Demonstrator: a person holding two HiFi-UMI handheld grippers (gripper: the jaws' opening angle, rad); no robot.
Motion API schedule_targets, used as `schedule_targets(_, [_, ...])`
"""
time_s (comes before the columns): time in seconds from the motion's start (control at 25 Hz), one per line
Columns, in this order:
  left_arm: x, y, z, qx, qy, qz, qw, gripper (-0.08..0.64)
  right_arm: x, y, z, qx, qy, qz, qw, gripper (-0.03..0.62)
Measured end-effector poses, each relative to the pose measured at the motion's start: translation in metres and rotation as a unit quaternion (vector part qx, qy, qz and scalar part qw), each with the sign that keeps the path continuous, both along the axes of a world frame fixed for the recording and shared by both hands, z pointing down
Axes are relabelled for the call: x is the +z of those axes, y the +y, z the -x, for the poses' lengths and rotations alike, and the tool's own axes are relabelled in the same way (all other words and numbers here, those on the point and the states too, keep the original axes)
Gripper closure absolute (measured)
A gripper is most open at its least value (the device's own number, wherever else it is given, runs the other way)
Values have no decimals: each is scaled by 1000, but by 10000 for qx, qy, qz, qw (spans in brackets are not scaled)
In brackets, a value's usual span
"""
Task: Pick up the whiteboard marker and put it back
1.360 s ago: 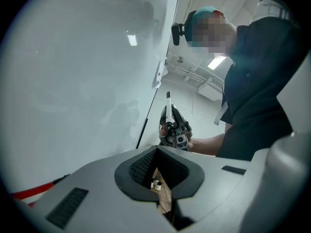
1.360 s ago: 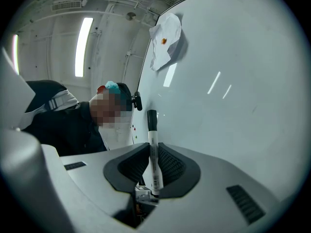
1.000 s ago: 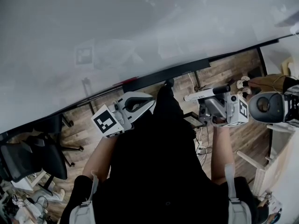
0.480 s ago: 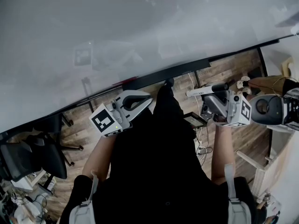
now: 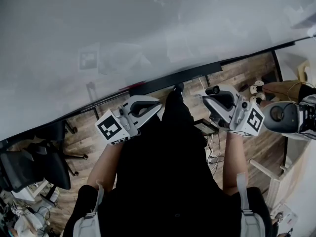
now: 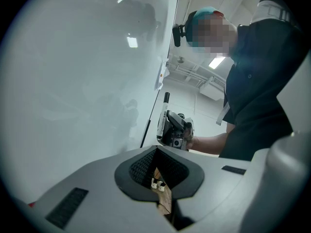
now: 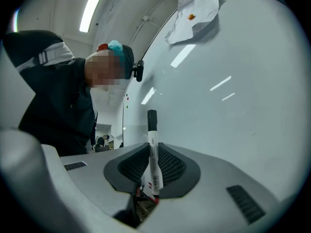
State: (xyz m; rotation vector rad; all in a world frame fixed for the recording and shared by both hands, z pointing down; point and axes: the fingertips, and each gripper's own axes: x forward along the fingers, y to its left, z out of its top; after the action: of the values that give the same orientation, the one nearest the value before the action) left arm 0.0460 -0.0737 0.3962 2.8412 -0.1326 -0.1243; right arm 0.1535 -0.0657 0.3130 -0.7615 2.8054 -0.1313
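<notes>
Right gripper view: right claw (image 7: 152,148) clamps white, black-capped whiteboard marker (image 7: 152,130); left claw (image 6: 156,149) closed.

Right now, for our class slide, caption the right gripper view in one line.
Right gripper clamps a whiteboard marker, black cap outward, close beside the whiteboard.

The marker (image 7: 152,154) sits between the right claw's (image 5: 209,96) jaws — whiteboard (image 5: 123,28) just ahead, left claw (image 5: 157,105) alongside.
</notes>
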Motion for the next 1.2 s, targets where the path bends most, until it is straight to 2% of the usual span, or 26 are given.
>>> schedule_targets(0.4, [5,-4,3,-28,-13,57,10000,549,29,-19,23,323,1204,7,9922,526])
schedule_targets(0.6, [6,-3,4,-37,-10,75,10000,549,46,-25,35,427,1893,22,9810,527])
schedule_targets(0.84, [11,-4,3,-45,-31,87,9999,549,75,-28,45,479,2704,27,9616,526])
schedule_targets(0.96, [16,-4,5,-49,-86,167,9998,549,98,-25,41,294,3505,111,9360,526])
schedule_targets(1.2, [20,-3,4,-72,-131,225,9996,549,121,-31,39,294,4039,98,9143,526])
